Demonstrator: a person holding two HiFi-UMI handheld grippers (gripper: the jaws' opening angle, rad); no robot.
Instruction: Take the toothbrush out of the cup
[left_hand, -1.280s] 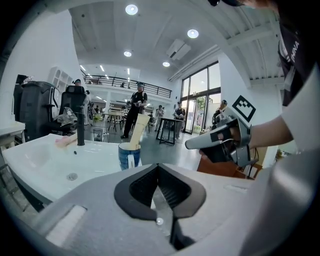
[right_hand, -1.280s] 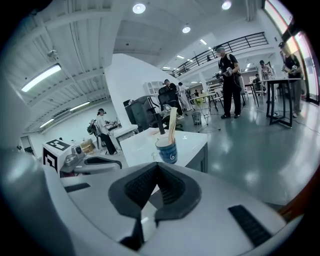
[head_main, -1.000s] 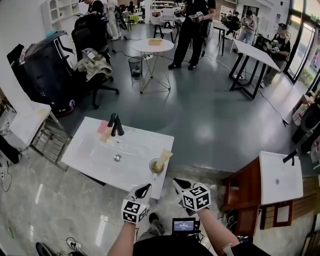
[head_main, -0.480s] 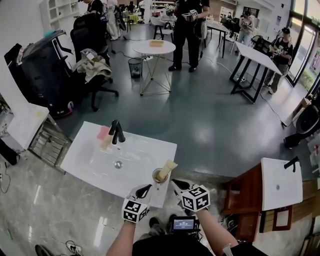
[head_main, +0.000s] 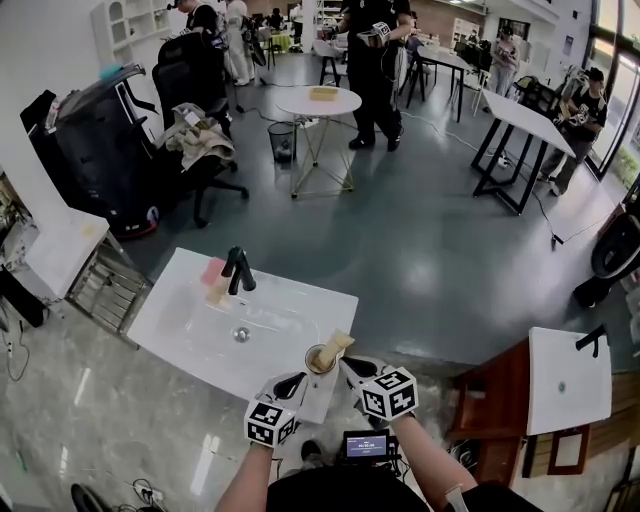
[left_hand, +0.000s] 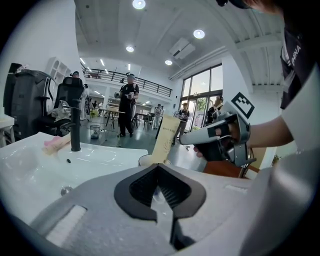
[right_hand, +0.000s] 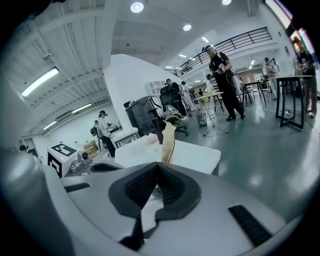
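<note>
Near right corner of the white counter (head_main: 190, 330).

The left tongs (left_hand: 159, 168) are clenched, dark pads tip to tip, nothing caught between them. They point over the counter's near edge toward the cup (head_main: 318, 362). They are close to it but not touching.

The right tongs (right_hand: 157, 166) are likewise clenched, pads met, empty. In the head view their tips sit just beside the cup's right side; I cannot tell whether they touch the rim. In the left gripper view their nose lies close to the right edge of the toothbrush pack, contact unclear.

The toothbrush (head_main: 331, 347) stands in the cup, in a flat tan pack. In the head view it leans toward the upper right, its upper end well above the rim. Neither pair of tongs grips it.

The cup stands on the counter, right of the basin (head_main: 240, 325) and close to the front edge.

A black tap (head_main: 238, 268) stands upright at the basin's far side. A pink item (head_main: 213, 268) lies just left of it.

The marker cubes on both tongs face up toward the head camera.

Beyond the counter is a grey floor, with a round table (head_main: 318, 100), an office chair (head_main: 200, 150) and people standing further off.
</note>
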